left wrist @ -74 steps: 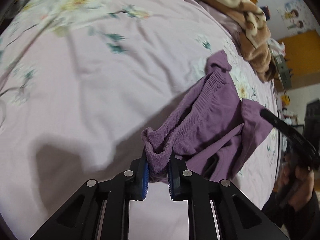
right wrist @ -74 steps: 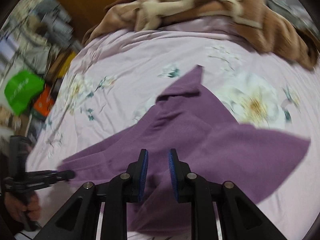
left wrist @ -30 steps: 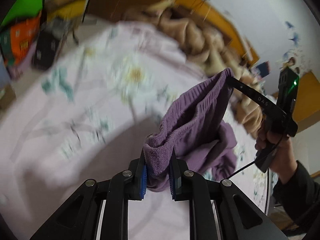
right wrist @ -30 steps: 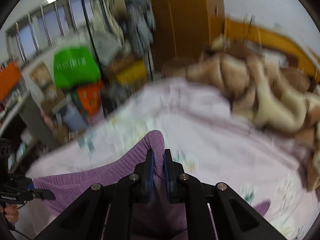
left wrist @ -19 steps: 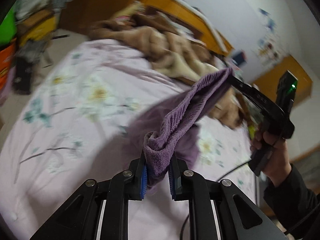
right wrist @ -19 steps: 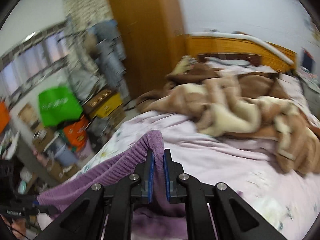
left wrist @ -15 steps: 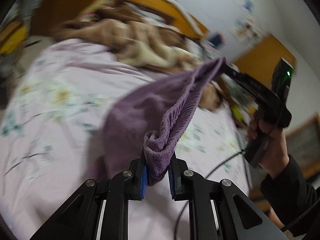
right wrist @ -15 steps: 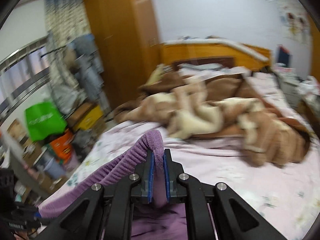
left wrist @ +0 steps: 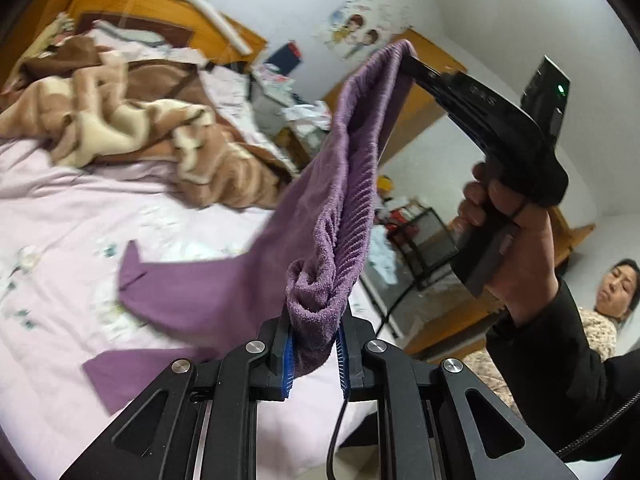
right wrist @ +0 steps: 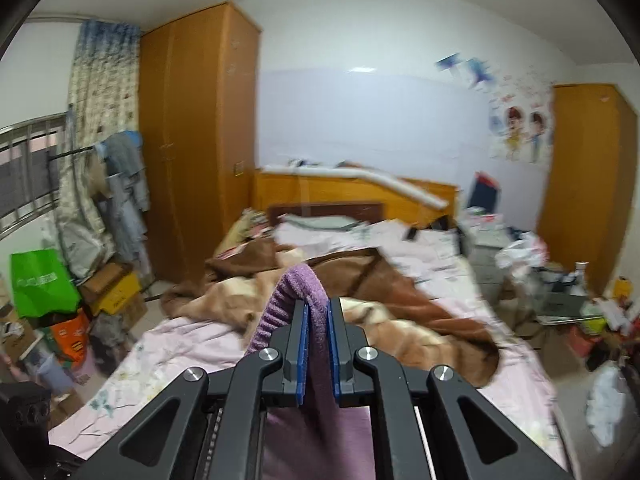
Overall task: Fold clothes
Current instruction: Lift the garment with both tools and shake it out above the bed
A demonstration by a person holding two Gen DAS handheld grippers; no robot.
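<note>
Left wrist view: we hold the left gripper [left wrist: 315, 350] pinched on a bunched corner of the purple garment [left wrist: 320, 220]; the ribbed waistband runs taut up to the right gripper [left wrist: 416, 65], which a hand [left wrist: 516, 240] carries; the rest of the fabric hangs down to the pink floral bedsheet [left wrist: 60, 208]. Right wrist view: our right gripper [right wrist: 317, 344] is clamped on the waistband; a brown blanket [right wrist: 380, 292] lies on the bed beyond.
</note>
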